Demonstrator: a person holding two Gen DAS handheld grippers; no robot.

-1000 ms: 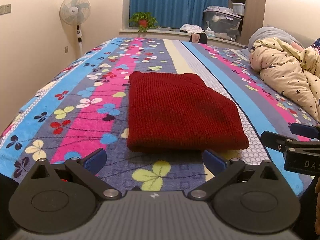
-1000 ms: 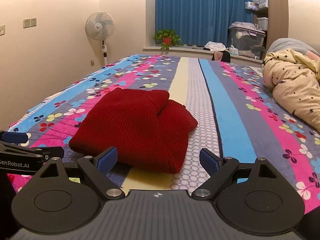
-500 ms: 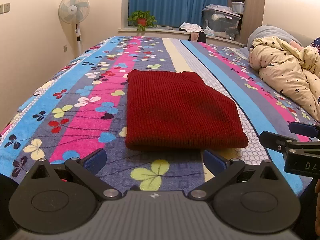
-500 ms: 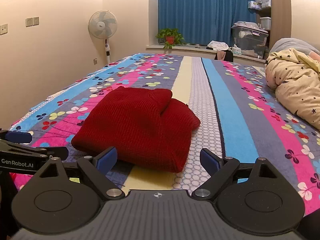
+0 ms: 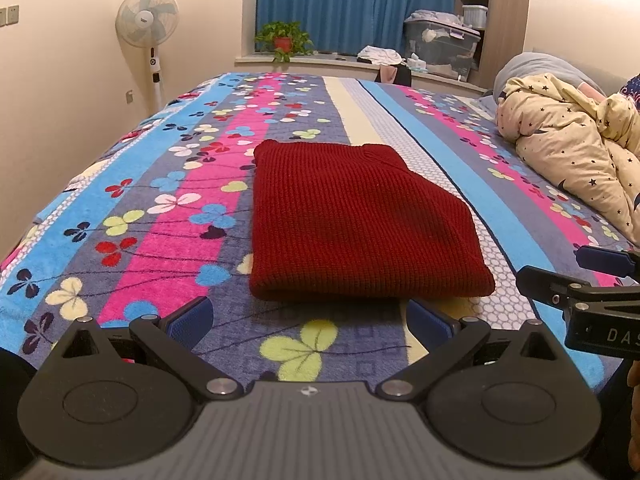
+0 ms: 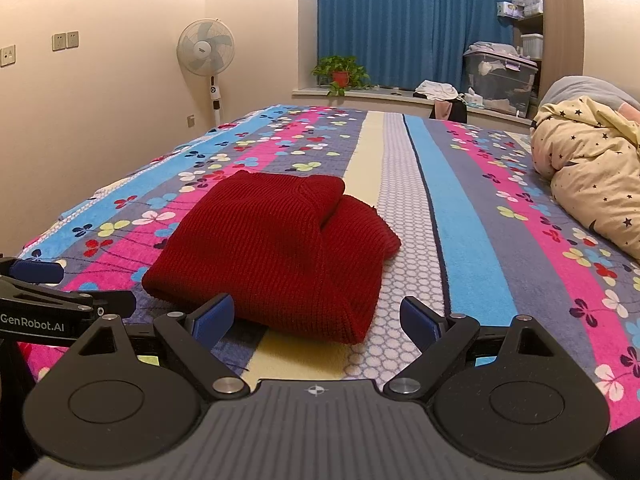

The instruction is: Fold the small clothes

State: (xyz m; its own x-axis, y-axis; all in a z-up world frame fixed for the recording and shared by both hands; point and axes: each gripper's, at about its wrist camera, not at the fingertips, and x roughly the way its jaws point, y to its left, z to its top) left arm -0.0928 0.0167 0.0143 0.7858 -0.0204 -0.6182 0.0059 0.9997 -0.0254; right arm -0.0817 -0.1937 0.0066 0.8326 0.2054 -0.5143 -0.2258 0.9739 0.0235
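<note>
Blue pads on black arms: left tool (image 5: 308,318) spread wide, nothing between its fingers, low over the bed (image 5: 120,216). Right tool (image 6: 316,316) likewise wide and holding nothing. Each shows at the edge of the other's view: right tool (image 5: 592,288) at the right edge of the left view, left tool (image 6: 48,296) at the left edge of the right view, so the two sit side by side at the near edge of the bed.

Sweater (image 5: 352,224), dark red knit, folded into a flat rectangle, lies on the bed just ahead of both tools, not touching either. From the left tool its near folded edge runs straight across, just beyond the fingertips, the collar at the far end. From the right tool the sweater (image 6: 276,248) sits ahead and slightly left, its near corner between the pads in the view; a second folded layer bulges out on its right side.

Bed cover striped lengthwise in blue, pink, grey and cream, with clover-like flowers. Star-print quilt (image 5: 576,144) bunched at the right. Fan (image 5: 147,20) stands by the left wall. Potted plant (image 5: 283,38) on the sill before blue curtains (image 5: 340,4). Clear storage bin (image 5: 440,46) near shelves at far right.
</note>
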